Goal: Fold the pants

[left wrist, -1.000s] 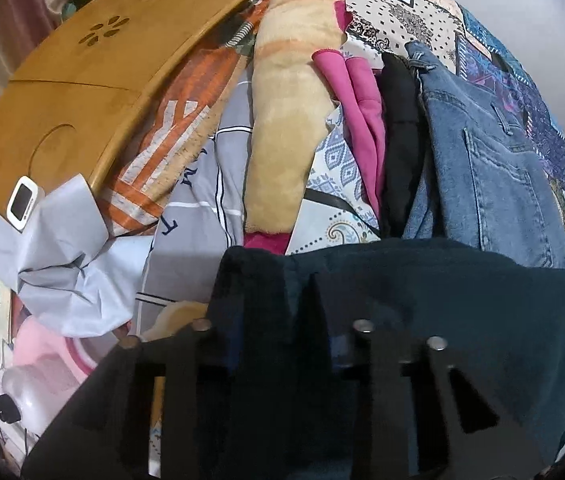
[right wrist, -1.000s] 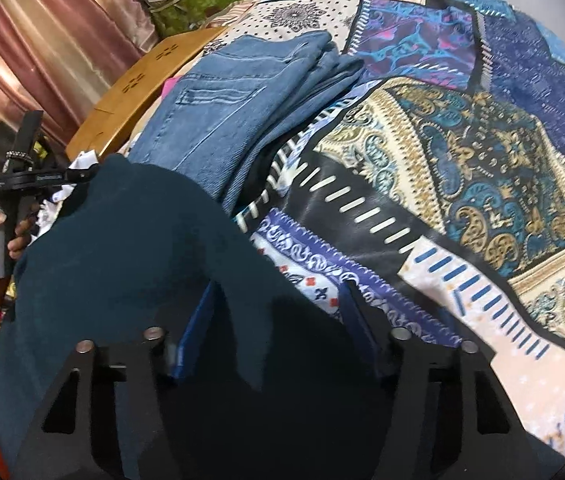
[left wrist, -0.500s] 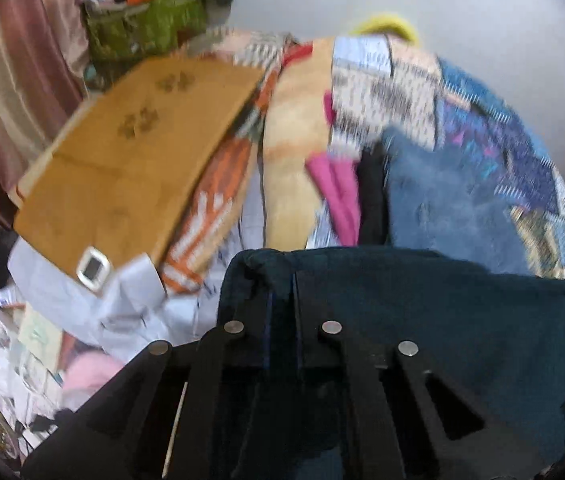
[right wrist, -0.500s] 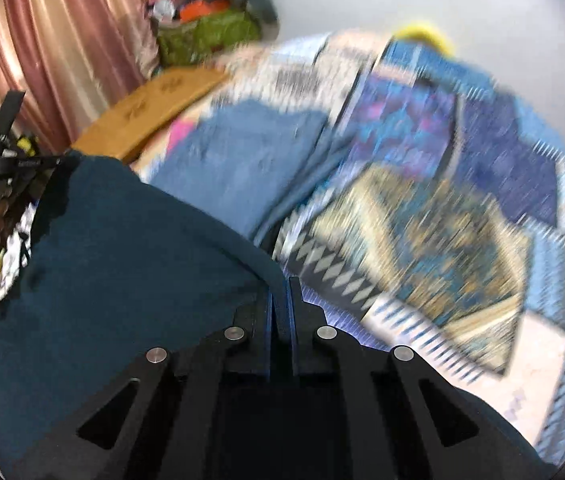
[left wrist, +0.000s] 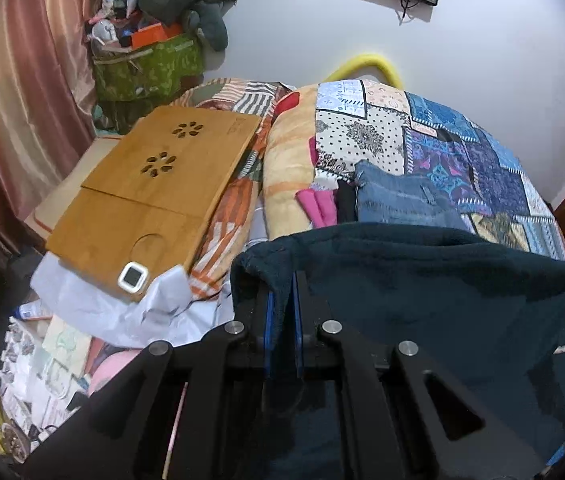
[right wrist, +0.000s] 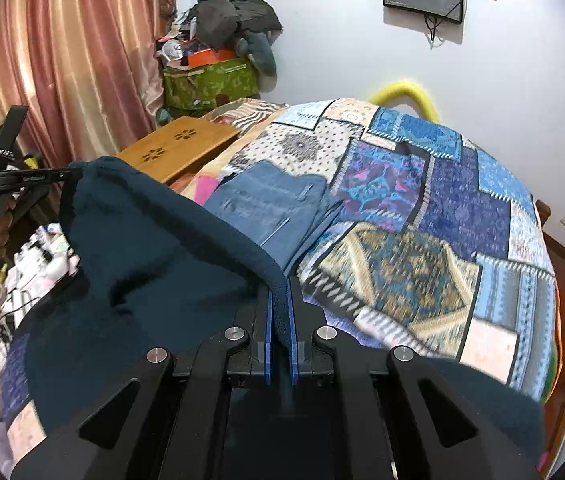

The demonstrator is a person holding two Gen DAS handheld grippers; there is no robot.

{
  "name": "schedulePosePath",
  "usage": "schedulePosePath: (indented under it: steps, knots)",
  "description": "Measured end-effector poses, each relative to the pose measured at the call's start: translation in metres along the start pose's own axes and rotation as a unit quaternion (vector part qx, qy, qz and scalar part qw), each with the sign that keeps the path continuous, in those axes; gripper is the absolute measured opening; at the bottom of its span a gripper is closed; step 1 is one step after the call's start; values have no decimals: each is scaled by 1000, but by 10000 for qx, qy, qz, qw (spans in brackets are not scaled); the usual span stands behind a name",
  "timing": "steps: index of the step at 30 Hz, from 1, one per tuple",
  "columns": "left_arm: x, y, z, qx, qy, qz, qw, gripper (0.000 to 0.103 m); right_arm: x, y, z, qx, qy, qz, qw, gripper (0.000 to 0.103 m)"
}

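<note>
Dark teal pants (left wrist: 422, 292) hang stretched between my two grippers, lifted above the bed. My left gripper (left wrist: 281, 280) is shut on one upper corner of the pants. My right gripper (right wrist: 280, 284) is shut on the other corner of the pants (right wrist: 154, 248). In the right wrist view the left gripper (right wrist: 67, 174) shows at the far left, pinching the far corner, held by a hand. The lower part of the pants is hidden behind the grippers.
A patchwork bedspread (right wrist: 442, 208) covers the bed. Folded blue jeans (right wrist: 266, 204), pink and black garments (left wrist: 322, 204) lie on it. A wooden lap tray (left wrist: 154, 188) rests at the bed's left. Curtains (right wrist: 62, 60), a green bag (right wrist: 210, 80) and clutter stand left.
Both grippers closed on the pants' top edge and raised it. The views tilted up from the bedspread towards the wall, and the pants now hang stretched between them.
</note>
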State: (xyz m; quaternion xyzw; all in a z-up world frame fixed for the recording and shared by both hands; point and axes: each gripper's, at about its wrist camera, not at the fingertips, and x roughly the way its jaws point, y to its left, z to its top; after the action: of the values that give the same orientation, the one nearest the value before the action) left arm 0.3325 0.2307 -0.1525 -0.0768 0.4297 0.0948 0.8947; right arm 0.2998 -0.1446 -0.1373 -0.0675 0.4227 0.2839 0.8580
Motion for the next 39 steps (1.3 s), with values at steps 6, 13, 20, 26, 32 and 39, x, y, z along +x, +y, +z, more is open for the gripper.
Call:
schedulePosePath:
  steps: [6,13,20,26,32,39]
  knots:
    - [-34,0,-46,201,-166,174,9995,8,-29,26,-35,57,-29,60,10000,6]
    - [-52,5,-93,198,-120,257,9994,8,-50,55,-77,69,8,99,9999,6]
    - [-53,16,-140,-1,143,227,9996,9,-48,78,-121,204,222,116,9995,6]
    - [-47,28,-175,-310,396,166,9986,10,-41,87,-145,453,288,68,9985,6]
    - [-42,31,-201,-382,697,202,9966,10,-48,88,-152,738,172,81,9971,11]
    - [-71,24,-191,-187,490,362,9980,11,-80,74,-163,1070,113,108,9941,14]
